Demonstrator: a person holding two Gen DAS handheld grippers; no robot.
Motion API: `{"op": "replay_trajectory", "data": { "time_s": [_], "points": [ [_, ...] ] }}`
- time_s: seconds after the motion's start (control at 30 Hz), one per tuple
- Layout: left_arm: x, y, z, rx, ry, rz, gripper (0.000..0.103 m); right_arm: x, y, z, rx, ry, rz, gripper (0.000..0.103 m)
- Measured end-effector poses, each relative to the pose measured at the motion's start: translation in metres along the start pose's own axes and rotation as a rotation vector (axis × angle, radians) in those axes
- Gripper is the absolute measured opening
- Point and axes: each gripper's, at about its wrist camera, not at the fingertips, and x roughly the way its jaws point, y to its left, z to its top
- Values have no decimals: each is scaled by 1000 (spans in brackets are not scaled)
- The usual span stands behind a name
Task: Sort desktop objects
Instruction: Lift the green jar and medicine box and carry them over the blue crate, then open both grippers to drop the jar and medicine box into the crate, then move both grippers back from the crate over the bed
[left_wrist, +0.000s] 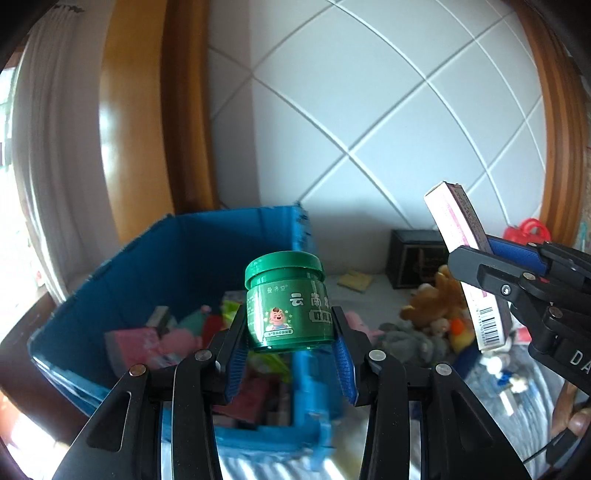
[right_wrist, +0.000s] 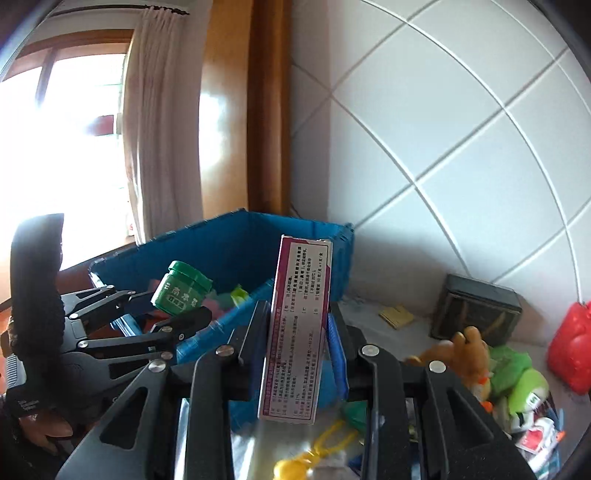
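My left gripper (left_wrist: 290, 332) is shut on a green jar (left_wrist: 286, 301) with a green lid, held in the air over the near right rim of the blue bin (left_wrist: 177, 254). The jar also shows in the right wrist view (right_wrist: 181, 290), in the left gripper (right_wrist: 177, 310). My right gripper (right_wrist: 299, 325) is shut on a tall pink and white medicine box (right_wrist: 297, 328), held upright just right of the bin (right_wrist: 229, 247). The box (left_wrist: 463, 258) and right gripper (left_wrist: 487, 266) also show at the right of the left wrist view.
The bin holds several pink and green items. On the desk right of it lie a brown plush toy (left_wrist: 436, 299), a dark box (left_wrist: 415, 264), a yellow notepad (right_wrist: 397, 315), a red toy (right_wrist: 570, 349), green plush (right_wrist: 517, 384) and a yellow plastic piece (right_wrist: 314, 454). A tiled wall stands behind.
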Motion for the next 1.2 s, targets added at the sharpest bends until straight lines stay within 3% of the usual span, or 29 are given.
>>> {"op": "replay_trajectory", "data": {
  "time_s": [0.13, 0.27, 0.5, 0.57, 0.63, 0.7, 1.2],
  "points": [
    [16, 72, 25, 12, 12, 71, 41, 61, 50, 42, 24, 6, 70, 30],
    [42, 129, 44, 2, 28, 104, 41, 122, 90, 75, 38, 43, 69, 30],
    [89, 185, 62, -20, 60, 158, 43, 210, 127, 119, 75, 124, 14, 30],
    [99, 190, 62, -45, 52, 182, 79, 226, 127, 128, 101, 141, 9, 31],
    [104, 196, 63, -59, 43, 184, 81, 233, 128, 134, 106, 132, -13, 39],
    [109, 200, 62, -56, 48, 189, 81, 234, 127, 139, 108, 118, -32, 67],
    [103, 188, 46, -65, 43, 154, 81, 191, 132, 130, 91, 57, -27, 69]
  ]
}}
